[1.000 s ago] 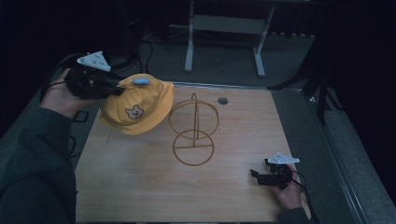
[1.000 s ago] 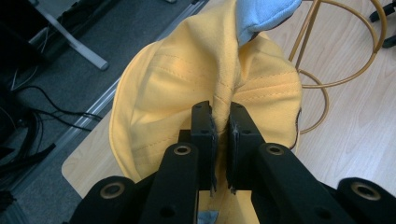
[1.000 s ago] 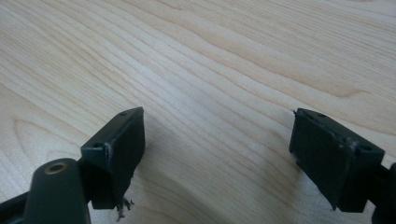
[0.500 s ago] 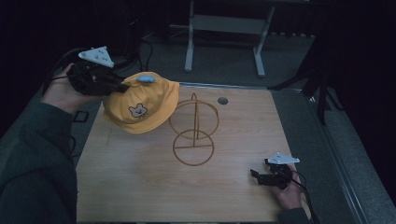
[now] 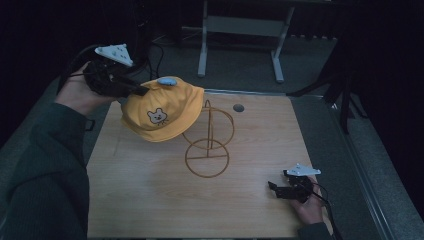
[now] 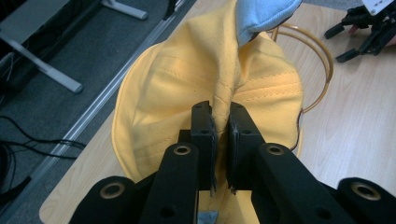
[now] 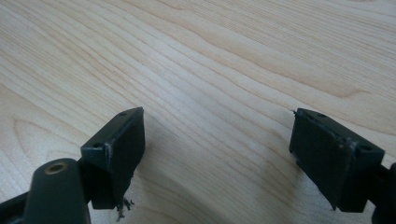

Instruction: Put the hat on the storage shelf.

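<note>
Nearest the person, at the table's near right corner, the right gripper lies low on the wood in the right hand, its jaws spread wide with nothing between them; the right gripper view looks past both black pads at bare wood grain. Farther in, near the middle of the table, stands a wire stand of thin brown hoops, a flat ring at its base and an upright ring above. Up and to the left of it, the yellow cap hangs lifted off the table, its right edge just beside the stand's upright ring; whether it touches the ring I cannot tell. A small bear face is printed on its front and a pale blue patch sits on top. The left gripper, held in the left hand over the table's far left edge, has its jaws clamped on a pinched fold of the cap's cloth, as the left gripper view shows close up with the fold squeezed between the pads. Beyond the cap, a small dark round hole lies near the table's far edge.
</note>
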Demonstrator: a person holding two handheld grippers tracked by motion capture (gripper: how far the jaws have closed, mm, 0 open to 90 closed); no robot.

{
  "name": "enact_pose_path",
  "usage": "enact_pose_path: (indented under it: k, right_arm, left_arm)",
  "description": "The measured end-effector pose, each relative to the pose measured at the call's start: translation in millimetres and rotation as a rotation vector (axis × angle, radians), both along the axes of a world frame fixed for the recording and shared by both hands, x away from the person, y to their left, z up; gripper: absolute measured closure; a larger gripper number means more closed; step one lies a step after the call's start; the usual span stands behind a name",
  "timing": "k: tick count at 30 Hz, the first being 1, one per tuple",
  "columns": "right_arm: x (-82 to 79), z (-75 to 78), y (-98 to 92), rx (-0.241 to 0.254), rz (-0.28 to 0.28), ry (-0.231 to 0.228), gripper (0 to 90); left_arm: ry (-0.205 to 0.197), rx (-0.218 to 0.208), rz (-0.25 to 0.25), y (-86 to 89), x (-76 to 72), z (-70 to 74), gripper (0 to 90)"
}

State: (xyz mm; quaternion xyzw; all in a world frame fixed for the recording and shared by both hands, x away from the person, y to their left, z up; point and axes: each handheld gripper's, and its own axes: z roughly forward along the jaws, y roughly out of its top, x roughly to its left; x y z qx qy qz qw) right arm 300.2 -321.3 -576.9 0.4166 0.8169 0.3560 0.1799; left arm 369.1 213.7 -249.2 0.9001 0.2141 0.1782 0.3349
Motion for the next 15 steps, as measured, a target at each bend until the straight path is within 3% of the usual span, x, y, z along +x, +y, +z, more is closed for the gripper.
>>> enact_pose_path:
  k: [8,15]
  right_arm:
    - [0.0,0.1,0.0,0.000,0.000,0.000,18.1]
    - [0.0,0.1,0.0,0.000,0.000,0.000,18.1]
  left_arm:
    - [0.007,-0.005,-0.013,-15.4,8.0,-0.5,83.2]
    - [0.004,-0.035,-0.016,-21.6,14.4,3.3,83.1]
